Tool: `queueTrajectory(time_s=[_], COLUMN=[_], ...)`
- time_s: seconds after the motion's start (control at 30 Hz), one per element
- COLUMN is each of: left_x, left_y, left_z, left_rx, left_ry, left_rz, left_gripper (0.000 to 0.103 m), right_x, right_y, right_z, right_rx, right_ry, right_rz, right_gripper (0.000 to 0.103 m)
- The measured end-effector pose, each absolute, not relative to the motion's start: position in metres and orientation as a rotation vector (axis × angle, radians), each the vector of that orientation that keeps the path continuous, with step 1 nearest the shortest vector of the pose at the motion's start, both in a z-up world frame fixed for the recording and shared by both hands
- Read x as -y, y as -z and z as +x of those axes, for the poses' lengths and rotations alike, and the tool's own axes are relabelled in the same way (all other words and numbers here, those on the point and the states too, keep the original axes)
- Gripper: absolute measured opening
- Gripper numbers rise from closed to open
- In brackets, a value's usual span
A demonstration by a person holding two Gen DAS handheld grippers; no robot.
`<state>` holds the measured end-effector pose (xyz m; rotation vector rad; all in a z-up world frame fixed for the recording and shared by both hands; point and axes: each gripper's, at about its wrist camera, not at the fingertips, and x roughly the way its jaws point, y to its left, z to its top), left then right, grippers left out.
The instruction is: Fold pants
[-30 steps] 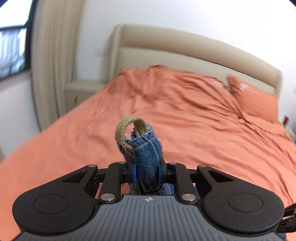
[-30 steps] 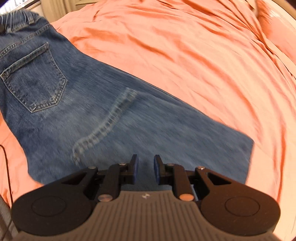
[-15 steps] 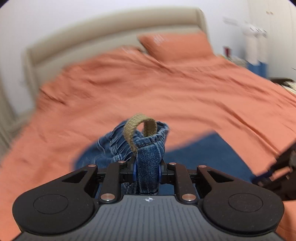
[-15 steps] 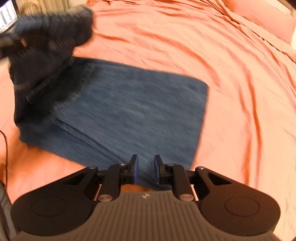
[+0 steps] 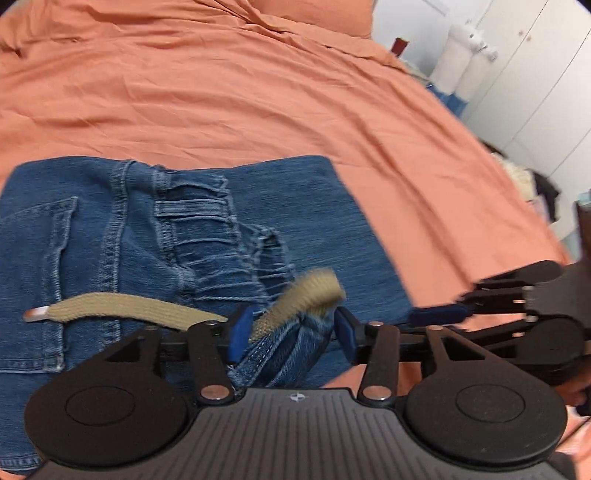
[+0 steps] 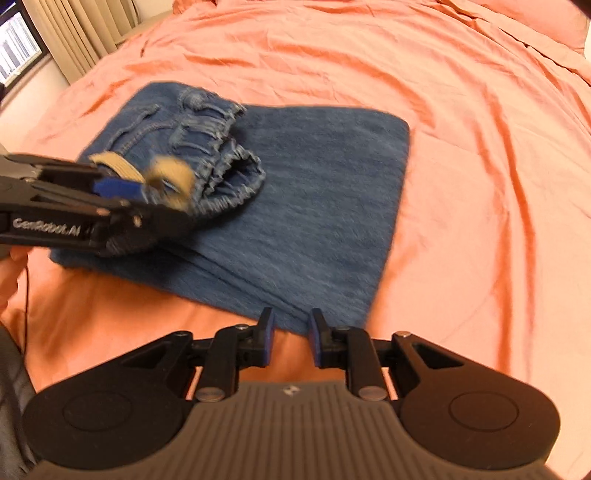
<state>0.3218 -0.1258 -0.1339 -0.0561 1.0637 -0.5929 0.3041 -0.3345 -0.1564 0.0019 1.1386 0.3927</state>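
Observation:
Blue jeans (image 5: 314, 229) lie folded on the orange bed sheet (image 5: 258, 92), the gathered waistband (image 6: 221, 147) laid over the leg part (image 6: 332, 184). My left gripper (image 5: 290, 328) hangs low over the waistband's near end, and its jaws are opening. The bunched denim and the tan drawstring loop (image 5: 314, 291) sit loosely between the pads, unpinched. The drawstring's other end (image 5: 129, 314) trails left across the back pocket. My right gripper (image 6: 290, 339) is at the fold's near edge, jaws opening, with nothing between them. It also shows in the left wrist view (image 5: 443, 315).
Orange pillows (image 5: 314, 14) lie at the head of the bed. White wardrobe doors (image 5: 535, 74) and white objects (image 5: 461, 55) stand beyond the bed's right side. A beige curtain (image 6: 74, 29) and a window (image 6: 14, 55) are at the far left.
My left gripper swung over and down with the waistband, laying it on the leg part, then spread its jaws. The right gripper slid to the fold's edge and opened slightly.

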Motion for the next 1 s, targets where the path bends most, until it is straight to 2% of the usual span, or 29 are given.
queueTrajectory(time_s=[0.07, 0.3, 0.5, 0.67, 0.73, 0.77, 1.0], left_x=[0.116, 0.059, -0.006, -0.041, -0.047, -0.051, -0.062], left_y=[0.124, 0.083, 0.078, 0.097, 0.105, 0.107, 0.110], left_z=[0.323, 0.335, 0.343, 0.343, 0.342, 0.341, 0.334], left_rx=[-1.062, -0.938, -0.935, -0.982, -0.999, -1.005, -1.004], left_ry=[0.630, 0.547, 0.411, 0.345, 0.313, 0.307, 0.304], left_rz=[-0.082, 0.011, 0.016, -0.001, 0.013, 0.014, -0.025], left_gripper=[0.063, 0.064, 0.064, 0.064, 0.064, 0.064, 0.063], right_x=[0.331, 0.307, 0.279, 0.267, 0.258, 0.253, 0.236], right_y=[0.148, 0.127, 0.157, 0.179, 0.172, 0.167, 0.095], right_z=[0.308, 0.342, 0.387, 0.394, 0.388, 0.385, 0.358], right_rx=[-1.122, -1.053, -1.139, -1.214, -1.204, -1.194, -1.030], right_ry=[-0.404, -0.473, -0.440, -0.434, -0.438, -0.437, -0.506], right_rz=[0.034, 0.212, 0.385, 0.464, 0.383, 0.327, 0.221], right_gripper=[0.027, 0.027, 0.028, 0.030, 0.022, 0.004, 0.000])
